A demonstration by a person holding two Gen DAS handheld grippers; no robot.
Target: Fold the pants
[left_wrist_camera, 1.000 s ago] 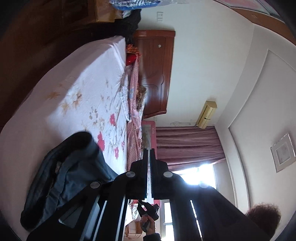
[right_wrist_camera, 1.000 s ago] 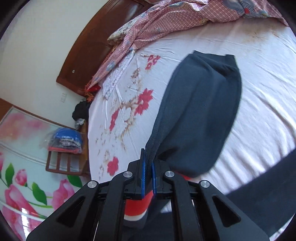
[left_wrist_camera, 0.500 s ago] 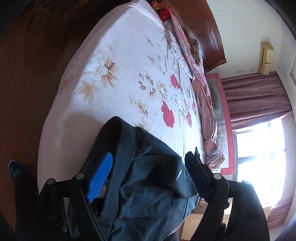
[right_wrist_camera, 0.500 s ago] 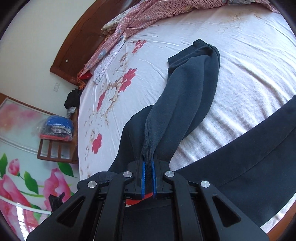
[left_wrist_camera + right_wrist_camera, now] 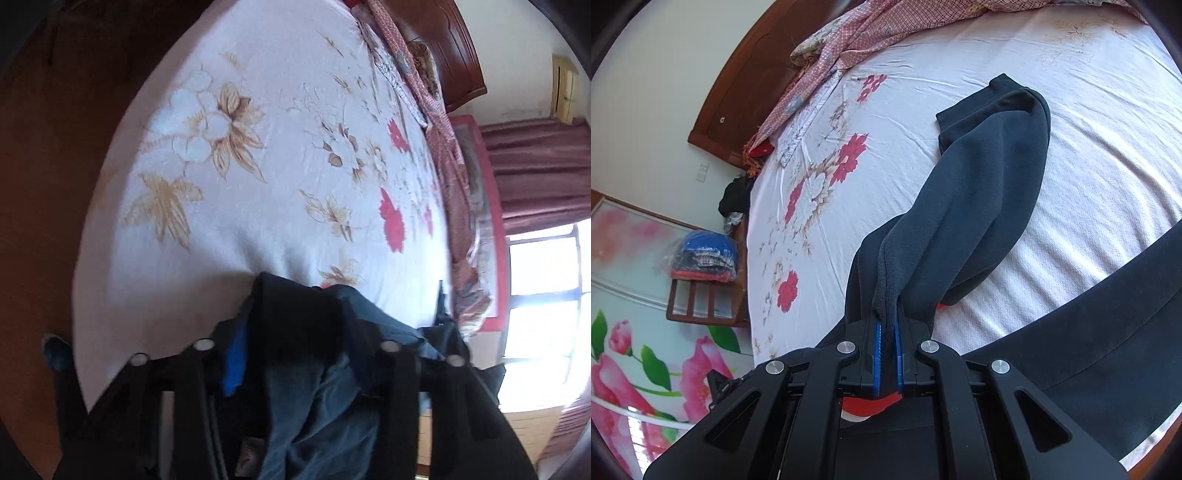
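We are looking down on the bed [image 5: 1089, 122], where the dark pants [image 5: 990, 192] are stretching from our right gripper [image 5: 886, 354] out across the flowered sheet, their far end lying flat well beyond it. The right gripper is clenching a bunched edge of the fabric between its blue pads. At the left gripper [image 5: 306, 354] the pants [image 5: 317, 398] are heaping up between the fingers at the near edge of the bed [image 5: 258, 129]; its jaws have just been closing around that bundle, though blur is keeping us from telling whether the pads are pressing on it. A second ago the left camera was facing the wall and window; now it is tilting down onto the sheet. The left gripper's right finger is lost in dark cloth.
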